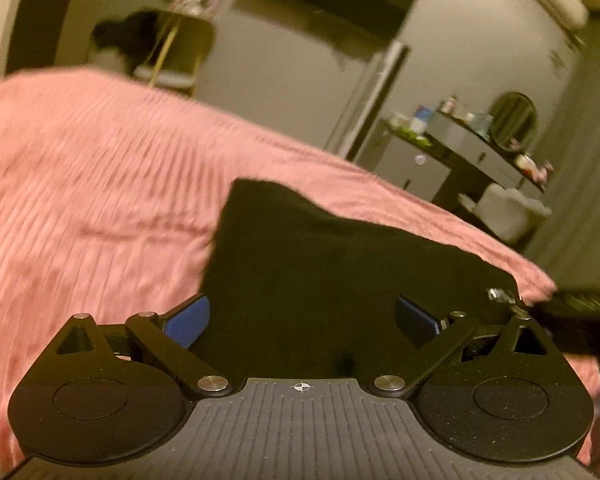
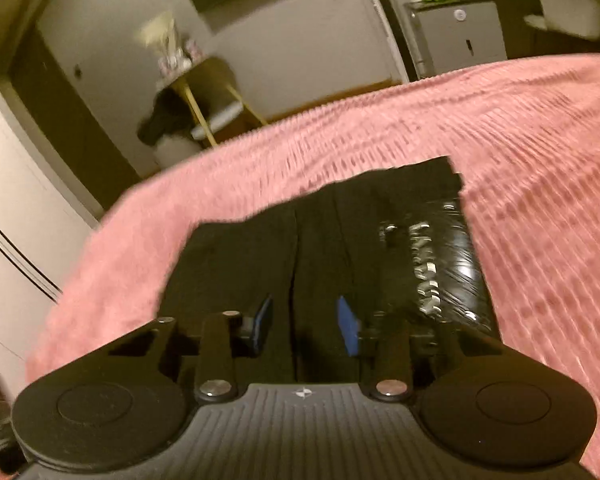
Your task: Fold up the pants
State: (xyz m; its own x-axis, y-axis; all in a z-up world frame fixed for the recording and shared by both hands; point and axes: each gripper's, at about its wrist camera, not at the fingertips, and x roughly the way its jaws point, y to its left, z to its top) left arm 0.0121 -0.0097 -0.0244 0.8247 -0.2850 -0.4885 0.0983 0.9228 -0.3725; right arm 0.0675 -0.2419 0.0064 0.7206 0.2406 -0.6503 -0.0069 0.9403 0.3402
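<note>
Lying on pink bedspread [image 1: 100,184] — black pants [image 1: 320,264] | both grippers spread wide

A: Is any legible text, label, brand or number present in either wrist view?

B: None. The white lettering on the glossy black band [image 2: 440,268], ahead and right of the right tongs, is too blurred to read.

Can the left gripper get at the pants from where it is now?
Probably yes. The left gripper is open with the black pants lying right between and beyond its fingers on the pink bedspread; nothing blocks it.
</note>
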